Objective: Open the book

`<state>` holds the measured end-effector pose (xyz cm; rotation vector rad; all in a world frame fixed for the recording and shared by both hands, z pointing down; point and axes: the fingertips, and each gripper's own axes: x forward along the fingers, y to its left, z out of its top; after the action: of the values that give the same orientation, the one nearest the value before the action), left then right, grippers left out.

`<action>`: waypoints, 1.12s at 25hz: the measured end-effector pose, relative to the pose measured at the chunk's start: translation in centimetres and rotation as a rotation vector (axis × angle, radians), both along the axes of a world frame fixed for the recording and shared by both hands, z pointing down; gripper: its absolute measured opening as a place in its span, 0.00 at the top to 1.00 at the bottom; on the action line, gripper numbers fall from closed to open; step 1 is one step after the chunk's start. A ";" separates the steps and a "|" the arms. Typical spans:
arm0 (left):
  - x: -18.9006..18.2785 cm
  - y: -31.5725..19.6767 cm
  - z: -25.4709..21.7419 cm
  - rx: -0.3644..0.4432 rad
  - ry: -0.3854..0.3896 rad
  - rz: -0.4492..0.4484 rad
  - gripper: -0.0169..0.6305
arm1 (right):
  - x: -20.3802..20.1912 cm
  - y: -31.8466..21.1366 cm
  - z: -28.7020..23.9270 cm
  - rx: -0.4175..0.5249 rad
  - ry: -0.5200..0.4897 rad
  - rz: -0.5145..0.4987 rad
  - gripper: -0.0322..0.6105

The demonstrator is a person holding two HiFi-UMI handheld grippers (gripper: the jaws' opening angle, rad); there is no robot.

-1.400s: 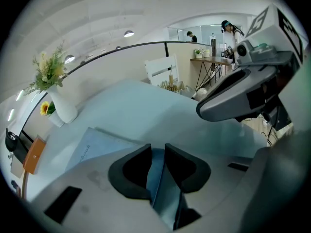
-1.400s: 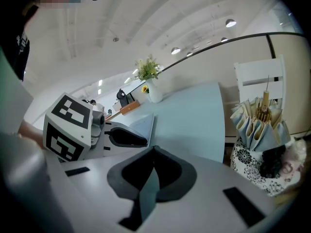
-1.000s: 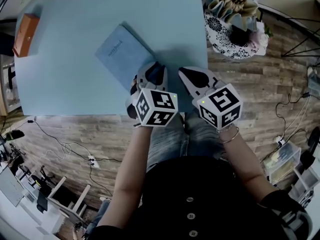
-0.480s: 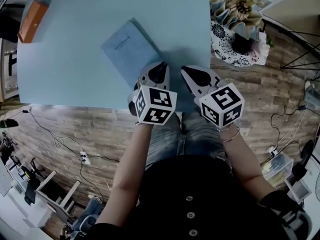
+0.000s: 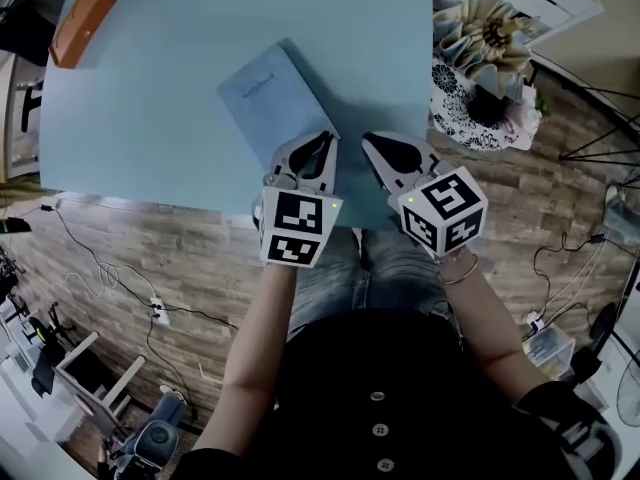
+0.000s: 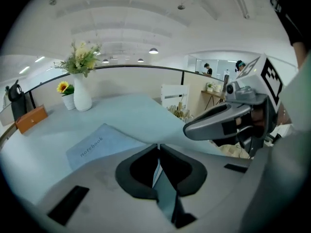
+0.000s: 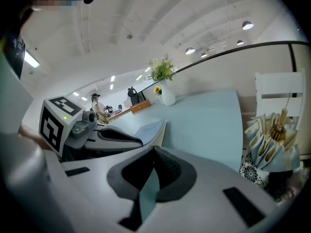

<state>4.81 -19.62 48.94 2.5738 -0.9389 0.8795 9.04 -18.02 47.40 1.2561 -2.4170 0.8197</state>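
Note:
A closed light-blue notebook (image 5: 272, 100) lies at an angle on the pale blue table (image 5: 150, 118), its cover word facing up. My left gripper (image 5: 323, 139) hovers at the book's near right corner, jaws shut with nothing between them. In the left gripper view the notebook (image 6: 97, 147) sits just left of the shut tips (image 6: 158, 147). My right gripper (image 5: 369, 141) is beside the left one, off the book's right side near the table's front edge, also shut and empty. From the right gripper view the notebook (image 7: 150, 128) lies ahead and left, beyond the left gripper (image 7: 116, 136).
An orange box (image 5: 82, 13) rests at the table's far left corner. A white vase with flowers (image 6: 81, 93) stands at the far edge. A stand with folded paper flowers (image 5: 485, 58) is just right of the table. Cables run over the wooden floor.
The left gripper has turned and reached a little forward, so its tips now point at the book's near right corner. The right gripper has stayed in place. The book still lies closed.

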 end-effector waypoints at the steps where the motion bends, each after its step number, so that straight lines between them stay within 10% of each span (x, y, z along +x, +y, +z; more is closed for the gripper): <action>1: -0.2 0.0 -0.4 0.000 0.019 -0.014 0.94 | -0.2 0.0 0.0 0.001 0.000 -0.007 0.95; 28: -9.6 2.0 -7.6 0.032 0.430 -0.290 0.94 | -9.9 -2.3 -3.8 0.113 0.040 -0.257 0.95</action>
<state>-4.83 -17.63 41.37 2.4186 -1.1492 0.2207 -0.89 -20.31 43.60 0.9603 -2.5522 0.5867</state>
